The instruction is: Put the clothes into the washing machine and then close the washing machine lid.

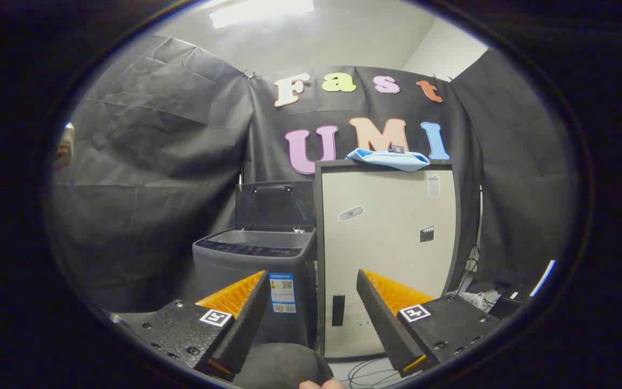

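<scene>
Against the booth's black cloth wall stand two units side by side. The washing machine (257, 270) is a grey top-loader, and its lid (276, 202) stands raised upright at the back, handle facing forward. The tub opening below the lid shows a pale inner rim; what lies inside cannot be told from this angle. A dark control strip runs along the machine's front top edge, and a label (282, 292) is stuck on its front right corner.

Just beside the machine on its right, touching or nearly so, stands a taller cream cabinet (386, 254) with a dark frame. A few small stickers sit on its door. On its top lies the clothes (388, 158), a light blue folded bundle, with a small dark item resting on it.

Gripper view, near field: the gripper (311, 283) is held low, well short of both units, its fingers spread wide apart with nothing between them. The left finger overlaps the machine's lower front; the right finger overlaps the cabinet's lower door. Between the finger bases sits a dark rounded shape (281, 364), with part of a person's hand (319, 384) just below it. Cables (365, 370) trail on the pale floor at the cabinet's foot.
</scene>
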`<act>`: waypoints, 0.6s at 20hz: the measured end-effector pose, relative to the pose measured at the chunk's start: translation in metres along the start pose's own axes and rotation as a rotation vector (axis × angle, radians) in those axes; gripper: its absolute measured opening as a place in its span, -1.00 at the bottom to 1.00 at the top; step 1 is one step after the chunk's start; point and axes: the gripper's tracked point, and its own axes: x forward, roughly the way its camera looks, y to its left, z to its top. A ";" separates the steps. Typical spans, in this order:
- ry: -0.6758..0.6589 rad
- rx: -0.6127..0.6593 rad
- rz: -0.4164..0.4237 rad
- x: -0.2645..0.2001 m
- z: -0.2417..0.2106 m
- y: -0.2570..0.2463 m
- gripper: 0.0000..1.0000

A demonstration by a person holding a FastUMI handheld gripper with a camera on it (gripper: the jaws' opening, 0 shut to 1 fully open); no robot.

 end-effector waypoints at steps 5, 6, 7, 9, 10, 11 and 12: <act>0.000 -0.010 -0.005 0.001 0.000 -0.001 0.94; 0.002 -0.006 -0.004 0.001 -0.001 -0.001 0.94; 0.000 0.002 -0.003 0.001 0.000 0.000 0.94; 0.003 0.005 -0.005 0.001 -0.001 -0.001 0.95; 0.002 0.004 -0.007 0.000 0.000 -0.002 0.95; 0.007 0.006 -0.008 0.001 -0.001 -0.002 0.94; 0.006 0.009 -0.008 0.001 -0.002 -0.002 0.94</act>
